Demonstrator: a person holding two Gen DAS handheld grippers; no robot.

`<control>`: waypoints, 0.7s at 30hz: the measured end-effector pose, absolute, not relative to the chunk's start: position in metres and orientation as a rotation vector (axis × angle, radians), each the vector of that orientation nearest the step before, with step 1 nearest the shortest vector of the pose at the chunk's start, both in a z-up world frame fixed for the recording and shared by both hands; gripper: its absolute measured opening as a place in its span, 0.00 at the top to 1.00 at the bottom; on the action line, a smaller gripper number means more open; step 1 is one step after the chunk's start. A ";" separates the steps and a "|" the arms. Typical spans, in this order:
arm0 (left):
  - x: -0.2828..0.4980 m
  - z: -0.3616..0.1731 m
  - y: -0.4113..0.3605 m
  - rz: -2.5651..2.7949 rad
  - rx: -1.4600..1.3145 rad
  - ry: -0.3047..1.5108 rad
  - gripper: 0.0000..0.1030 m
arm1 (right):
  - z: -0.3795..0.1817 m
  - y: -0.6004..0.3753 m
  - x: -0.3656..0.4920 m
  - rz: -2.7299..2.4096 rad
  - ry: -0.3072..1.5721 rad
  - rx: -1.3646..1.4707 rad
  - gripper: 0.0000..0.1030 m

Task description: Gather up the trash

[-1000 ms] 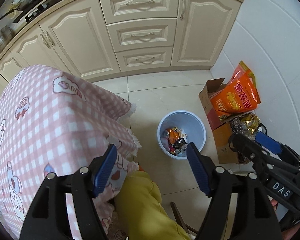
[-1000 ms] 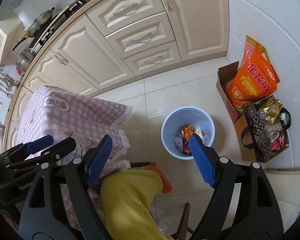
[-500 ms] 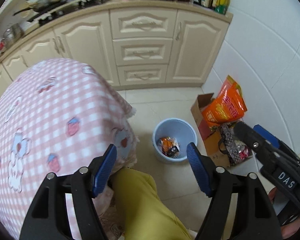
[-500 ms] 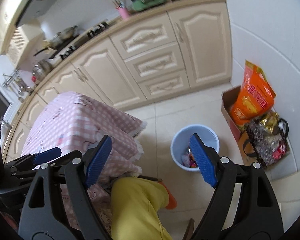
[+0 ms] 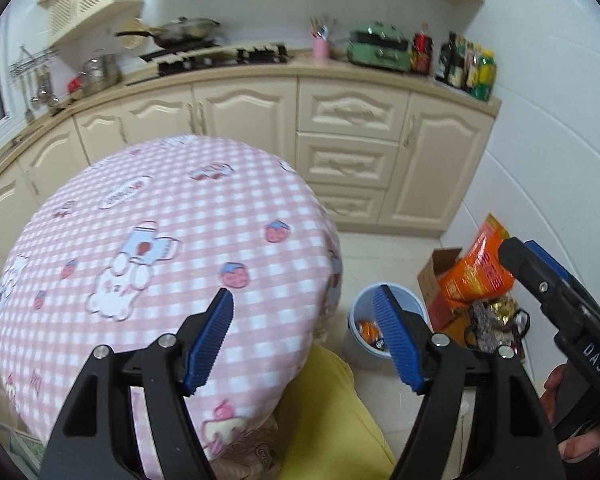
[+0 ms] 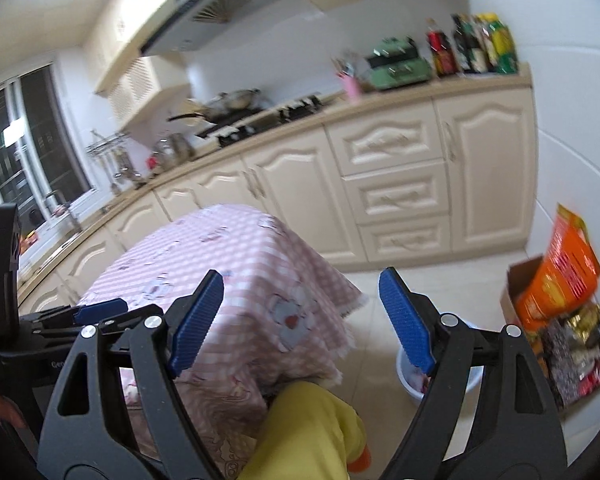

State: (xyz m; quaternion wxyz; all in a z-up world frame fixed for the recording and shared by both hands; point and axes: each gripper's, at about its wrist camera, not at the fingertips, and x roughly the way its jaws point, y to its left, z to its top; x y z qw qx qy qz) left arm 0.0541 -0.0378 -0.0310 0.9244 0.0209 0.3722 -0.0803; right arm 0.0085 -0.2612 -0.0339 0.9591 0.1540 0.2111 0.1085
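A pale blue trash bin (image 5: 362, 322) stands on the tiled floor right of the table, with wrappers (image 5: 370, 330) inside it; the right wrist view shows only its rim (image 6: 470, 380) behind a finger. My left gripper (image 5: 304, 302) is open and empty, held over the near edge of the pink checked tablecloth (image 5: 160, 240). My right gripper (image 6: 300, 284) is also open and empty, raised above the table's corner (image 6: 220, 248). No loose trash shows on the cloth. The right gripper's fingers (image 5: 548, 284) enter the left wrist view at the right edge.
Cream kitchen cabinets (image 5: 348, 152) line the back, with a hob, pans and bottles (image 5: 466, 66) on the counter. A cardboard box with an orange bag (image 5: 476, 272) and a dark bag of wrappers (image 6: 576, 352) sit by the right wall. A person's yellow trouser leg (image 5: 332, 420) is below.
Both grippers have risen and tilted up from the bin toward the table and counter. The bin has slid low in both views. Both jaws stay open and empty.
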 end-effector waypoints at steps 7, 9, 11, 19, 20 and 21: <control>0.012 -0.005 -0.028 -0.129 0.029 0.636 0.27 | -0.012 -0.240 -0.020 0.249 0.342 0.261 0.23; 0.003 0.001 -0.028 -0.132 0.030 0.616 0.27 | -0.007 -0.235 -0.028 0.266 0.325 0.246 0.23; -0.006 0.005 -0.028 -0.136 0.025 0.597 0.27 | -0.005 -0.233 -0.033 0.266 0.315 0.239 0.23; -0.030 0.014 -0.024 -0.130 0.017 0.544 0.27 | 0.005 -0.222 -0.057 0.251 0.277 0.187 0.22; -0.032 0.016 -0.024 -0.131 0.016 0.539 0.27 | 0.006 -0.223 -0.060 0.247 0.271 0.184 0.22; -0.034 0.017 -0.024 -0.133 0.015 0.534 0.27 | 0.008 -0.222 -0.064 0.242 0.264 0.182 0.22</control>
